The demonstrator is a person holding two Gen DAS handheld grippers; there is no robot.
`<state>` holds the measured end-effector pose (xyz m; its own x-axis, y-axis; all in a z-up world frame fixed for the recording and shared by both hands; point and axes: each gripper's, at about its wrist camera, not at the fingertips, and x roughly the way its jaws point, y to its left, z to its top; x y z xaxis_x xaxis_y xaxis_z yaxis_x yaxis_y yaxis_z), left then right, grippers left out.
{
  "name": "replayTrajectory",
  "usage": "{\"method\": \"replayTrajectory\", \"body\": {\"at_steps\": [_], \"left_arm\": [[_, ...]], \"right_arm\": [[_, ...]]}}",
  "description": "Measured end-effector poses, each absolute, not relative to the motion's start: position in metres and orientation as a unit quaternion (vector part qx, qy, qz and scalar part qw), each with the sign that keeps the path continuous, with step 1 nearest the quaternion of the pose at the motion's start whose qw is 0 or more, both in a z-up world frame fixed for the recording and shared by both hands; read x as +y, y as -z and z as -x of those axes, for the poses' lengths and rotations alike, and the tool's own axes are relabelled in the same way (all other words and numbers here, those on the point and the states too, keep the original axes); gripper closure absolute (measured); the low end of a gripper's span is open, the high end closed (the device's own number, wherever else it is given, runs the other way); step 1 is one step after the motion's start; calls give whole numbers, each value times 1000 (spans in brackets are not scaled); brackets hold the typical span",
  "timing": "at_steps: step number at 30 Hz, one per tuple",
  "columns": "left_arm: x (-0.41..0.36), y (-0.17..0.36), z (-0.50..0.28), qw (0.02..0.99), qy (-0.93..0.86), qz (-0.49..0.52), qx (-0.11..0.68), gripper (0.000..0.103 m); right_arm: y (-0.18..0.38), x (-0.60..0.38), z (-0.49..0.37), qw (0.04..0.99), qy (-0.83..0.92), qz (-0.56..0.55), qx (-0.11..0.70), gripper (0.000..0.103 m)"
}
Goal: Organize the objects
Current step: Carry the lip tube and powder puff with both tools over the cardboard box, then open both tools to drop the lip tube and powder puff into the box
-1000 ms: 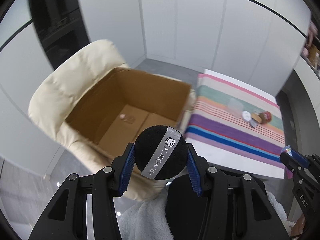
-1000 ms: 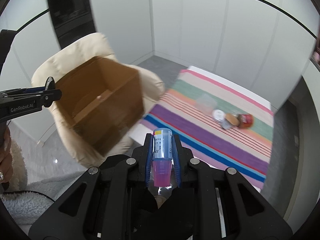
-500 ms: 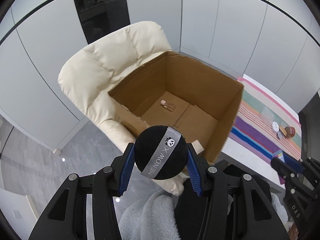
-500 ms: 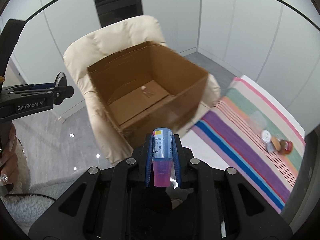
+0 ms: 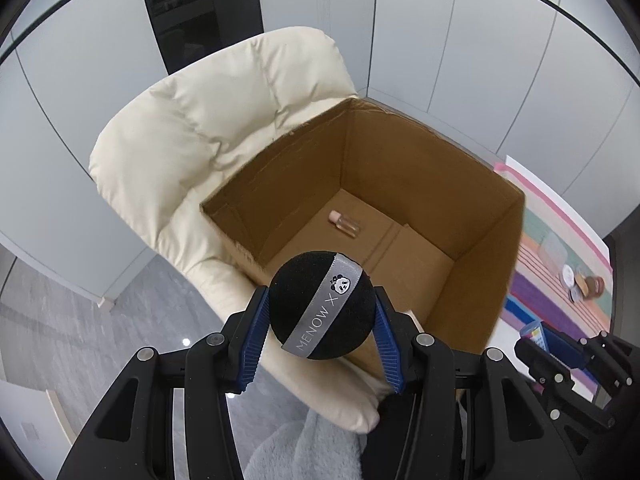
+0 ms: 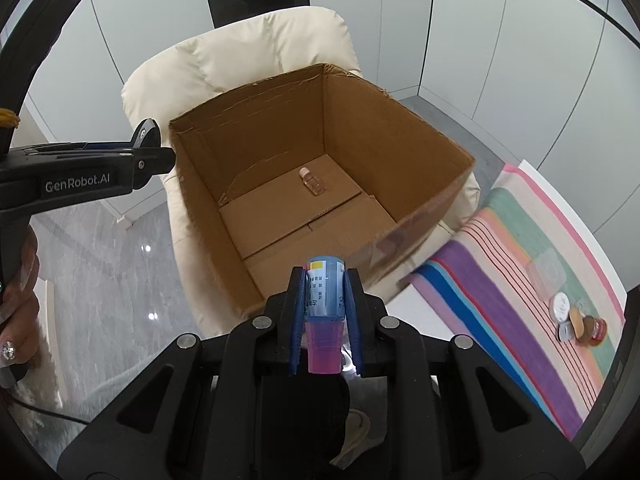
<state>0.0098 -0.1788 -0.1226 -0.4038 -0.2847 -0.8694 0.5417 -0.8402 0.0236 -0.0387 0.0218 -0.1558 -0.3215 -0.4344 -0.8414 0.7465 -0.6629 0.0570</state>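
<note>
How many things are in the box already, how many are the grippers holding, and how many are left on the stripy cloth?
In the cardboard box: 1, a small clear bottle
Held: 2, a black sponge ball and a blue-and-pink bottle
On the striped cloth: about 4 small items, bunched together
Total: about 7

— What surrounds the cream armchair?
— Pale panelled walls behind it, with a dark glass cabinet set among them, directly behind its backrest.
— And underfoot?
— Grey glossy floor, catching small glints of light, to the armchair's left.
</note>
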Motion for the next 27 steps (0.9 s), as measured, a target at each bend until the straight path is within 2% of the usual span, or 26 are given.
{"method": "replayTrajectory", "body": {"at_steps": [10, 13, 14, 15, 16, 17, 27], "left_arm": [[-220, 137, 30, 280, 824, -481, 107, 52], [-227, 143, 35, 269, 822, -487, 117, 48], [-229, 144, 36, 262, 822, -491, 124, 39], [-232, 146, 37, 255, 819, -496, 134, 28], [-234, 147, 39, 253, 817, -499, 139, 25], [-235, 148, 39, 252, 816, -500, 143, 20], [-227, 142, 35, 246, 821, -497, 136, 18]], "right_arm": [[169, -27, 87, 382, 789, -449, 172, 83], [175, -37, 98, 382, 789, -454, 162, 83], [177, -38, 102, 380, 790, -456, 153, 80], [179, -39, 107, 379, 791, -459, 142, 71], [181, -38, 110, 378, 791, -463, 134, 36], [182, -38, 113, 372, 792, -467, 128, 12], [182, -29, 119, 362, 804, -455, 120, 10]]}}
